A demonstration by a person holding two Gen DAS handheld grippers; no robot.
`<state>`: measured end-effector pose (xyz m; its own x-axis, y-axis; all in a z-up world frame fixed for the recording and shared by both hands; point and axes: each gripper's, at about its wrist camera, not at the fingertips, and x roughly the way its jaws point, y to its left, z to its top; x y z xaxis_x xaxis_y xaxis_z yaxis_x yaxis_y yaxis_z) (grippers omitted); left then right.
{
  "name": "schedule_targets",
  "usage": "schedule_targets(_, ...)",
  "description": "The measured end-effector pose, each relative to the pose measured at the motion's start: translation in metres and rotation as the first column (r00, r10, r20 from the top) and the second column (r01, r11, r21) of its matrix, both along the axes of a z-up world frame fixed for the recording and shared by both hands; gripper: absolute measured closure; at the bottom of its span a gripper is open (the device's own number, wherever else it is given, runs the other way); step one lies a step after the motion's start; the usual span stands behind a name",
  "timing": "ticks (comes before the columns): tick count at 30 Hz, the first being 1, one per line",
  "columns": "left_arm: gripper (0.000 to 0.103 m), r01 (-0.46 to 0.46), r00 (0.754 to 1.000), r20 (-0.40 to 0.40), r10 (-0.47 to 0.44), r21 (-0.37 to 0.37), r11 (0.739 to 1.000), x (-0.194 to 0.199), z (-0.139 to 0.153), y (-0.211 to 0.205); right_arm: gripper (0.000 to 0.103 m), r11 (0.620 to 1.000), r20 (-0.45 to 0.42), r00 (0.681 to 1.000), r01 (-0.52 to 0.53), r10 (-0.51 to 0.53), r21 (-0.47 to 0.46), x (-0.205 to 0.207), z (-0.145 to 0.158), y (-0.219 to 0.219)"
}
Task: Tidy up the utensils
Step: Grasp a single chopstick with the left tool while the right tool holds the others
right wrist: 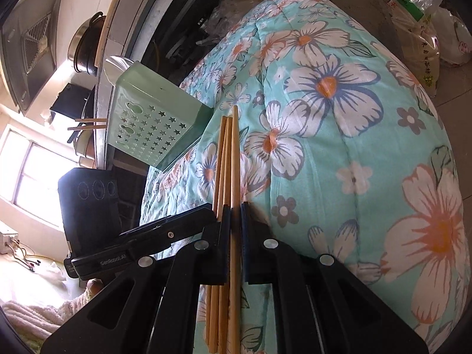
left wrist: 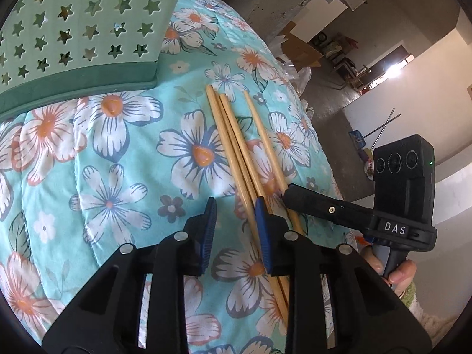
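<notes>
Three wooden chopsticks [left wrist: 236, 147] lie on the flowered quilt [left wrist: 118, 162], just in front of the green star-punched holder [left wrist: 82, 29], which is my landmark here; their far tips point toward its base but stop short of it. From the right wrist view I see at least two stick ends poking out of the holder's top [right wrist: 88, 124], so some utensils look already sorted; I judge the job partly done, with these three left to go in. My right tongs [right wrist: 235, 215] are closed on one chopstick, the one farthest from the holder, pinched near its middle. My left tongs [left wrist: 236, 206] stand partly open over the other two; one stick runs between the blue pads [left wrist: 262, 236], close against the right one, but I see no firm pinch yet. Nothing is lifted off the quilt.
</notes>
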<state>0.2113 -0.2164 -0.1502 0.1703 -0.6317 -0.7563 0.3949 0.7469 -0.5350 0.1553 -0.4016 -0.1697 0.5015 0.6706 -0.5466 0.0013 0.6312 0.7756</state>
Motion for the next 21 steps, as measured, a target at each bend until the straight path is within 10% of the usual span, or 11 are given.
schedule_targets(21,0.096,-0.041,0.993,-0.111,0.028,-0.115,0.992,0.010,-0.009,-0.003,0.096,1.000,-0.012,1.000,0.019,-0.018,0.012,0.000,-0.005,-0.001)
